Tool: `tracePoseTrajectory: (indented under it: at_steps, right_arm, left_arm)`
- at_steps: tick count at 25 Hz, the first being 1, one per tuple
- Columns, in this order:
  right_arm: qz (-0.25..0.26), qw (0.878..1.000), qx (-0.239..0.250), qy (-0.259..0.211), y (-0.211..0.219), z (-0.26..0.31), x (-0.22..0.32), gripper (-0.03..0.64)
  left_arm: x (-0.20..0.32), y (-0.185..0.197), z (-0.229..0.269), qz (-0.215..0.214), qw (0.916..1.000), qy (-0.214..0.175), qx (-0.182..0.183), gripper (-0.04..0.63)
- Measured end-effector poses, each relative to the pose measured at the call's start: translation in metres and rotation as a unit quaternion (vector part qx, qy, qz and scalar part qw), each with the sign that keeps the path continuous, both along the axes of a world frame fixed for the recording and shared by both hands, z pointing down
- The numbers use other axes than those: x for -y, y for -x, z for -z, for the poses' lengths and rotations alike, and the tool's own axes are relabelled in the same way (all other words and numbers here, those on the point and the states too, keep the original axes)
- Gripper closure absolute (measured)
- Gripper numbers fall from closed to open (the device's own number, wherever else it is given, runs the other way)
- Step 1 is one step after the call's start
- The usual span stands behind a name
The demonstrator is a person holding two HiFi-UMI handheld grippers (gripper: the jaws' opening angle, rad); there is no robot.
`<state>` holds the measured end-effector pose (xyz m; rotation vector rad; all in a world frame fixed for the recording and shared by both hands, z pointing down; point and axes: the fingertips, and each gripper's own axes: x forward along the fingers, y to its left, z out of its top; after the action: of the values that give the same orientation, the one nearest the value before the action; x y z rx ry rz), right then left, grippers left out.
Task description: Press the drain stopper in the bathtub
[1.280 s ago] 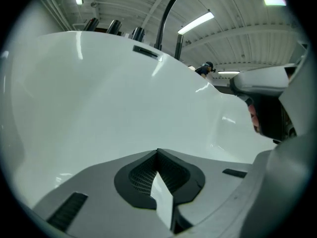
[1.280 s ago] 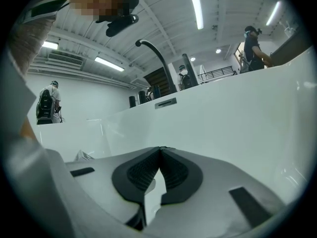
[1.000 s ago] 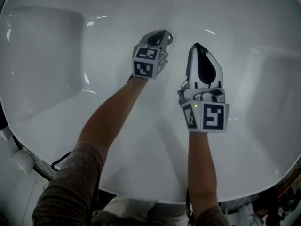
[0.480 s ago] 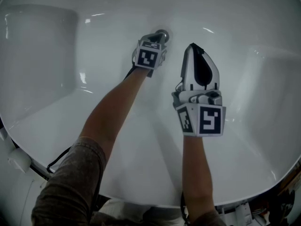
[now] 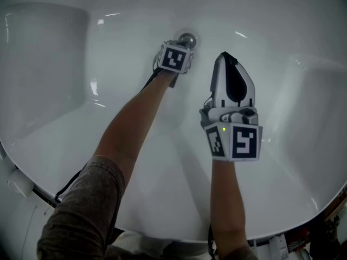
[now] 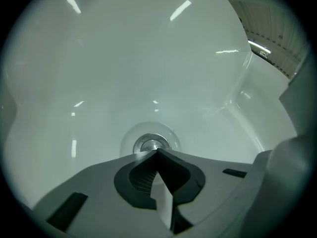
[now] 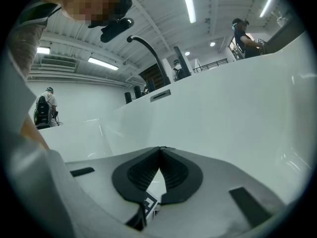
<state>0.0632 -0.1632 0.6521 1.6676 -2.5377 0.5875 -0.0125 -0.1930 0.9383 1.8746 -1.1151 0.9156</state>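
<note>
The round chrome drain stopper point(image 5: 187, 39) point(image 6: 151, 144) sits in a shallow dish at the bottom of the white bathtub point(image 5: 135, 15). My left gripper point(image 5: 182, 46) point(image 6: 156, 151) is shut with nothing in it, its closed tips right at the stopper's near edge; whether they touch it I cannot tell. My right gripper point(image 5: 226, 54) point(image 7: 160, 148) is also shut and empty, held above the tub floor to the right of the stopper and pointing toward the tub's far wall.
Curved tub walls point(image 5: 49, 53) rise on every side. A dark curved faucet point(image 7: 148, 46) stands beyond the rim in the right gripper view, with people in the room behind it. A cable point(image 5: 68, 186) hangs over the tub's near left edge.
My left gripper has moved forward and down until its tips reach the stopper. The right gripper has stayed almost where it was.
</note>
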Motion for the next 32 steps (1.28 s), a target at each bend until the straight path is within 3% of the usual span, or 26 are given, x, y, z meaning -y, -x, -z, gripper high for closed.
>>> tracePoseTrajectory:
  at_steps: [16, 21, 25, 30, 32]
  right_arm:
    - [0.004, 1.0, -0.001, 0.013, -0.001, -0.012, -0.002, 0.618]
    - [0.002, 1.0, 0.002, 0.014, -0.001, -0.01, -0.001, 0.618]
    - [0.004, 1.0, 0.004, 0.012, 0.0, -0.01, -0.001, 0.618]
    - [0.01, 1.0, 0.0, 0.01, 0.004, -0.006, -0.003, 0.618]
    - [0.01, 1.0, -0.001, 0.008, 0.006, -0.005, -0.004, 0.618]
  left_arm:
    - [0.011, -0.006, -0.015, -0.002, 0.9993, 0.001, 0.038, 0.592]
    - [0.012, 0.0, -0.016, -0.001, 0.9983, 0.024, 0.054, 0.592]
    - [0.008, 0.003, -0.013, 0.011, 0.9986, 0.043, 0.03, 0.592]
    - [0.005, 0.001, -0.002, 0.013, 0.9992, 0.03, 0.023, 0.592]
    - [-0.002, 0.006, -0.001, 0.013, 0.9985, 0.043, 0.032, 0.594]
